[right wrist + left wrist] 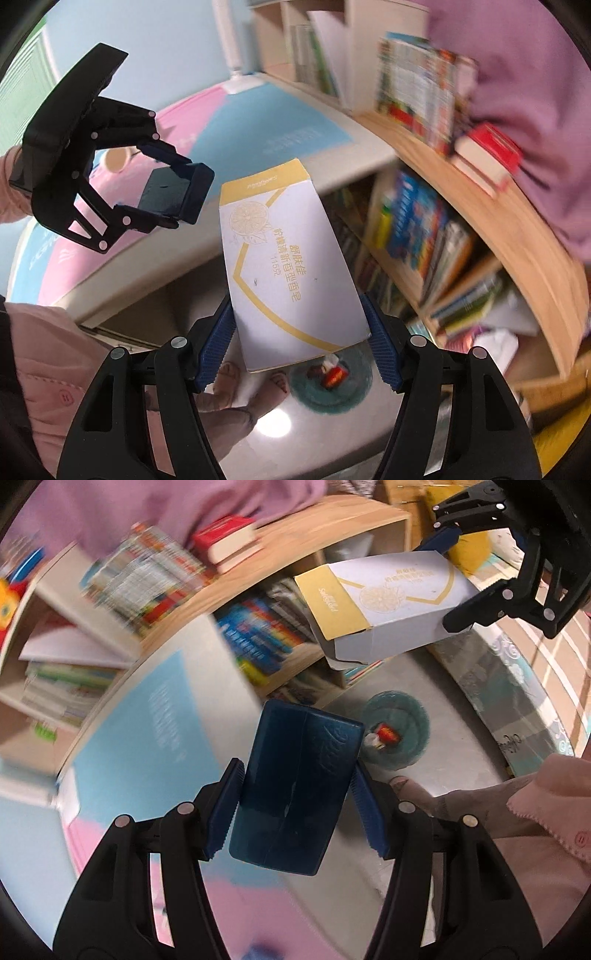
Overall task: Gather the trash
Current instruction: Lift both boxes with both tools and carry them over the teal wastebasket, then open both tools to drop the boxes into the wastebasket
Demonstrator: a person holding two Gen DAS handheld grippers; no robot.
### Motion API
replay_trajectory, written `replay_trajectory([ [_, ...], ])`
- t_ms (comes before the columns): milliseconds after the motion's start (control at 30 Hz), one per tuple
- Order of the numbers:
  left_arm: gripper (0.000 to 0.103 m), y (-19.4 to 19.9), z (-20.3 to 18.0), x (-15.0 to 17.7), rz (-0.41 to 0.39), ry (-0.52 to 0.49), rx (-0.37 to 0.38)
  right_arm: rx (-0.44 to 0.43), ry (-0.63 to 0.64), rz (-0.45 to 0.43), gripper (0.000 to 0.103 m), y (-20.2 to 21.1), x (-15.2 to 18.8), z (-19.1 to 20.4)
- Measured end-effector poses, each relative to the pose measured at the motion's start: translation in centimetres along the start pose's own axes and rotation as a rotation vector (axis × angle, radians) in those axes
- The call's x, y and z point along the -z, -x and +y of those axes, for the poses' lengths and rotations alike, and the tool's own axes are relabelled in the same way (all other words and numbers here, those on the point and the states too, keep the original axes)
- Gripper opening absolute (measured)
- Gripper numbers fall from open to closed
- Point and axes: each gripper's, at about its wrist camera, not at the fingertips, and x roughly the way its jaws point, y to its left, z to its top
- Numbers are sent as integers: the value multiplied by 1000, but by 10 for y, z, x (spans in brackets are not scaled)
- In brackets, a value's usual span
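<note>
My left gripper is shut on a dark blue flat box, its blue pads pressing both long sides. In the right wrist view, my right gripper is shut on a white and yellow soap carton. Each gripper shows in the other view: the right gripper holds the carton at upper right, and the left gripper holds the blue box at upper left. Below on the grey floor stands a teal round bin with red and white scraps in it.
A curved wooden bookshelf full of books stands beside the bin. A desk with a blue and pink mat sits above the floor. The person's feet and pink sleeve are close by.
</note>
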Motion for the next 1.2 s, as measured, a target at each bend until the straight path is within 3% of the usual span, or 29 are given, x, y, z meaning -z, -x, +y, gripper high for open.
replay_trajectory([
  [400, 56, -48, -53, -63, 25, -105, 144, 49, -206, 27, 68, 17, 76, -44],
  [667, 56, -75, -87, -89, 57, -155, 213, 43, -292, 42, 68, 21, 108, -63],
  [733, 58, -81, -91, -95, 65, -161, 210, 42, -310, 42, 70, 21, 113, -68],
  [767, 65, -84, -95, -98, 70, -163, 204, 40, -321, 44, 71, 21, 115, -70],
  [800, 80, -87, -99, -101, 80, -170, 200, 38, -330, 47, 75, 21, 116, -73],
  [833, 84, -88, -101, -103, 76, -176, 184, 41, -340, 48, 83, 20, 118, -76],
  [1200, 85, -81, -84, -103, 74, -108, 180, 20, -325, 38, 83, 18, 112, -84],
])
